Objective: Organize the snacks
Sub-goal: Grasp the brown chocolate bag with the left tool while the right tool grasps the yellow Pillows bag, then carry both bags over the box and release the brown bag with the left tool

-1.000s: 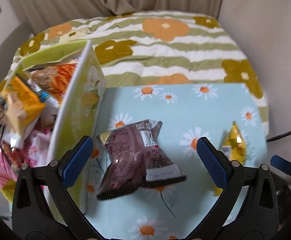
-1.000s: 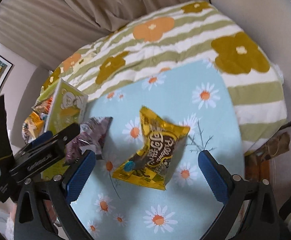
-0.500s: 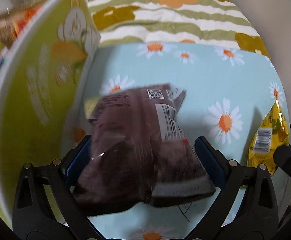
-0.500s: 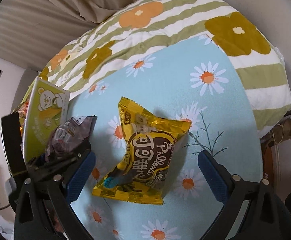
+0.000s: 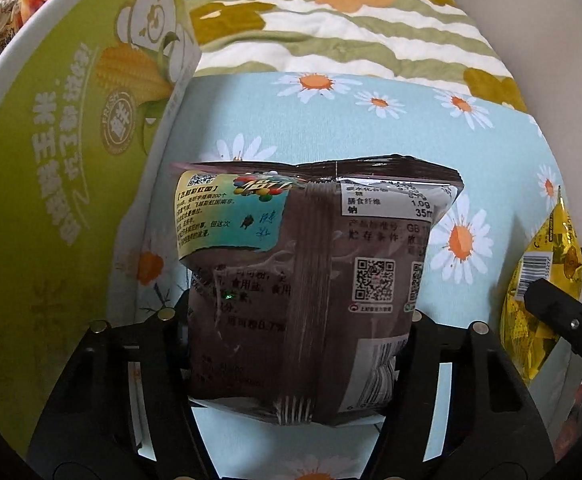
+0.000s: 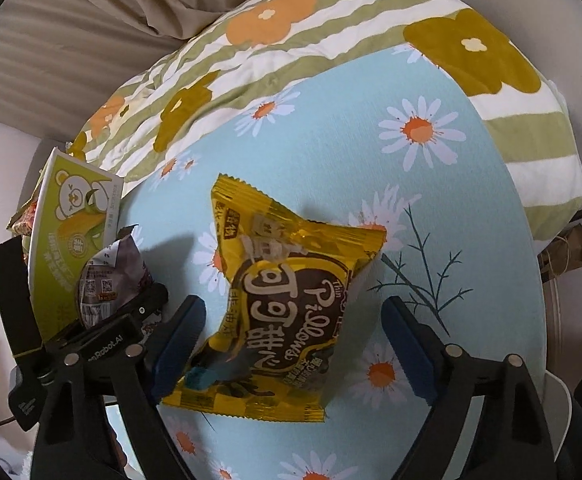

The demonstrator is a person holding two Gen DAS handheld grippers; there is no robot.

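A brown snack packet (image 5: 299,272) stands between the jaws of my left gripper (image 5: 297,316), which are closing and press on its two sides; the pads are hidden behind it. The right wrist view shows the same packet (image 6: 107,280) upright in the left gripper (image 6: 103,340). A yellow snack packet (image 6: 283,300) lies flat on the blue daisy cloth (image 6: 331,140) between the jaws of my right gripper (image 6: 293,308). Those jaws are closing too. The left pad is at the packet's edge, and the right pad (image 6: 407,344) stands apart from it.
A green carton (image 5: 71,160) with several snack bags (image 5: 7,20) inside stands close on the left of the brown packet. A striped flower quilt (image 5: 331,20) lies beyond the cloth. The yellow packet (image 5: 543,280) sits at the right edge in the left wrist view.
My left gripper came down over the brown packet and closed on it; the packet now stands upright. My right gripper sank toward the yellow packet and its jaws narrowed.
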